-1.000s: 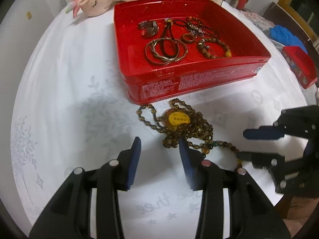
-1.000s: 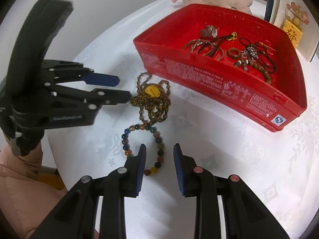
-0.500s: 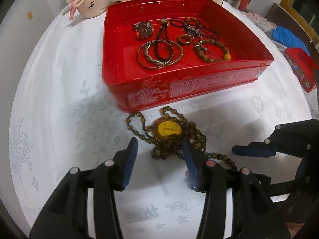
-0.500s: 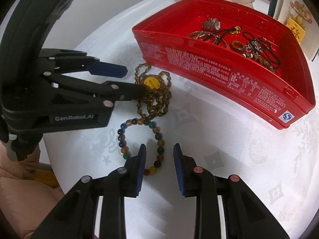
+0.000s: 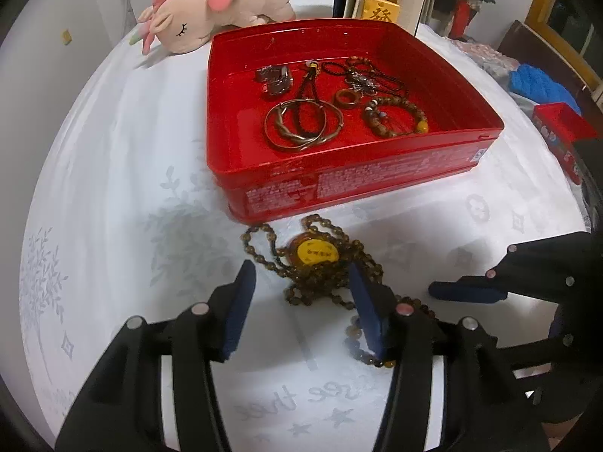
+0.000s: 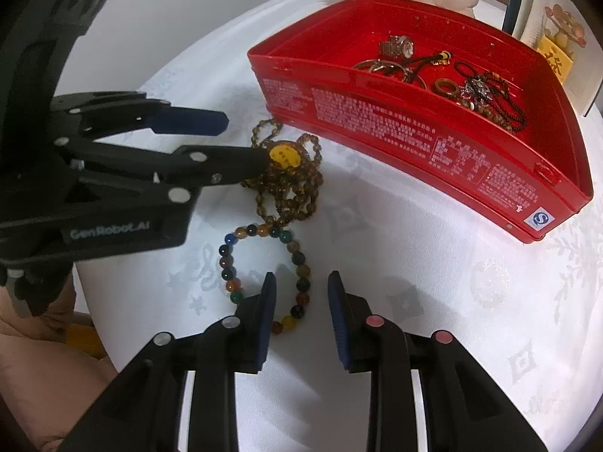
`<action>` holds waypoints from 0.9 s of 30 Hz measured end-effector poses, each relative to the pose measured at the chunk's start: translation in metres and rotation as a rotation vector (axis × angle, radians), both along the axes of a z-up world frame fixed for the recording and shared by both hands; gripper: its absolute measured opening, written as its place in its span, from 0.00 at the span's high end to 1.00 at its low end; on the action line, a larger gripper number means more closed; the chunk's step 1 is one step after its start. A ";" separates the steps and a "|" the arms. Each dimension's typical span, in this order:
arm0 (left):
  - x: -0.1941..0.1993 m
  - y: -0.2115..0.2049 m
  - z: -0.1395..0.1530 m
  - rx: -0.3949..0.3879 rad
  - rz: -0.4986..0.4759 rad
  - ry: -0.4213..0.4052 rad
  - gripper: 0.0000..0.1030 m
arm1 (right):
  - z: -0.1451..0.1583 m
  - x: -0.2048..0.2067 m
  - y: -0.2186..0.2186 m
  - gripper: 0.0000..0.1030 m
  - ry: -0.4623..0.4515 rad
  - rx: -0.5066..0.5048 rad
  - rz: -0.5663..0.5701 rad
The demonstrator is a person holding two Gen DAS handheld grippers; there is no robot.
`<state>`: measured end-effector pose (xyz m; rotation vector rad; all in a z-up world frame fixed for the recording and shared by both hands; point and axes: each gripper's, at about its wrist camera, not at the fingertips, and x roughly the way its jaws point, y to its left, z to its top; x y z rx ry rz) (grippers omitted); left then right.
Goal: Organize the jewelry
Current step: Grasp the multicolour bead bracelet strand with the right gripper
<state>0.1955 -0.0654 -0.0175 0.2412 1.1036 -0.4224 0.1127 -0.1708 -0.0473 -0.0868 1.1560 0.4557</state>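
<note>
One red tin (image 5: 339, 184) sits on the white-clothed worktop (image 5: 113, 188). Inside it lie one metal clasp piece, two large bangles (image 5: 303, 124), one brown ring (image 5: 347, 98), one dark cord necklace and one brown bead bracelet (image 5: 395, 118). Just in front of the tin lie two pieces: one amber bead necklace (image 5: 320, 263) with a yellow pendant, and beside it one multicoloured bead bracelet (image 6: 264, 271). The left gripper (image 5: 301, 293) is opening, its fingers either side of the necklace heap, not pressing it. The right gripper (image 6: 299, 301) stands partly open over the bracelet's edge, gripping nothing.
</note>
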 end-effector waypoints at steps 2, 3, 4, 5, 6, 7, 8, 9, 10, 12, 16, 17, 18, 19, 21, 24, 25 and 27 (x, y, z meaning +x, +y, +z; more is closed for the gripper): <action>0.000 -0.001 0.000 -0.002 -0.003 0.001 0.48 | -0.001 0.001 -0.001 0.73 0.000 -0.001 -0.002; 0.001 -0.001 0.000 -0.003 -0.004 0.001 0.47 | 0.000 0.001 -0.001 0.73 0.001 0.000 -0.004; 0.001 -0.001 -0.001 -0.005 -0.005 0.001 0.44 | -0.001 0.002 -0.001 0.73 0.002 0.002 -0.005; 0.002 -0.001 -0.001 -0.006 -0.006 0.001 0.39 | -0.001 0.003 -0.002 0.73 0.003 0.002 -0.005; 0.003 -0.001 -0.002 -0.008 -0.005 0.001 0.37 | -0.002 0.004 -0.002 0.73 0.004 0.003 -0.006; 0.004 -0.001 -0.002 -0.009 -0.003 0.001 0.35 | -0.001 0.003 -0.003 0.73 0.005 0.003 -0.006; 0.006 -0.001 -0.003 -0.009 0.001 0.005 0.34 | -0.002 0.003 -0.003 0.73 0.004 0.002 -0.006; 0.008 0.000 -0.005 -0.008 0.006 0.013 0.34 | -0.002 0.002 -0.003 0.75 -0.001 -0.003 -0.006; 0.011 0.000 -0.007 -0.007 0.012 0.022 0.33 | -0.002 0.001 -0.002 0.78 -0.009 -0.015 -0.006; 0.014 0.000 -0.011 -0.001 0.020 0.033 0.33 | -0.003 0.000 -0.002 0.80 -0.021 -0.031 -0.002; 0.021 0.000 -0.018 0.001 0.029 0.057 0.33 | -0.003 -0.006 -0.001 0.91 -0.033 -0.050 0.012; 0.021 0.000 -0.019 0.001 0.029 0.061 0.32 | -0.003 -0.008 0.000 0.92 -0.032 -0.051 0.020; 0.022 0.000 -0.019 0.002 0.030 0.062 0.32 | -0.003 -0.009 0.002 0.92 -0.036 -0.058 0.025; 0.022 0.000 -0.020 0.004 0.031 0.063 0.30 | -0.003 -0.010 0.003 0.92 -0.041 -0.065 0.028; 0.022 0.000 -0.021 0.005 0.035 0.070 0.30 | -0.002 -0.012 0.002 0.92 -0.045 -0.068 0.033; 0.023 0.001 -0.023 0.008 0.044 0.077 0.27 | -0.001 -0.014 0.000 0.93 -0.045 -0.066 0.034; 0.023 0.002 -0.023 0.009 0.047 0.077 0.27 | -0.001 -0.016 0.002 0.93 -0.044 -0.065 0.033; 0.023 0.002 -0.023 0.013 0.045 0.075 0.27 | 0.000 -0.014 0.001 0.92 -0.043 -0.069 0.039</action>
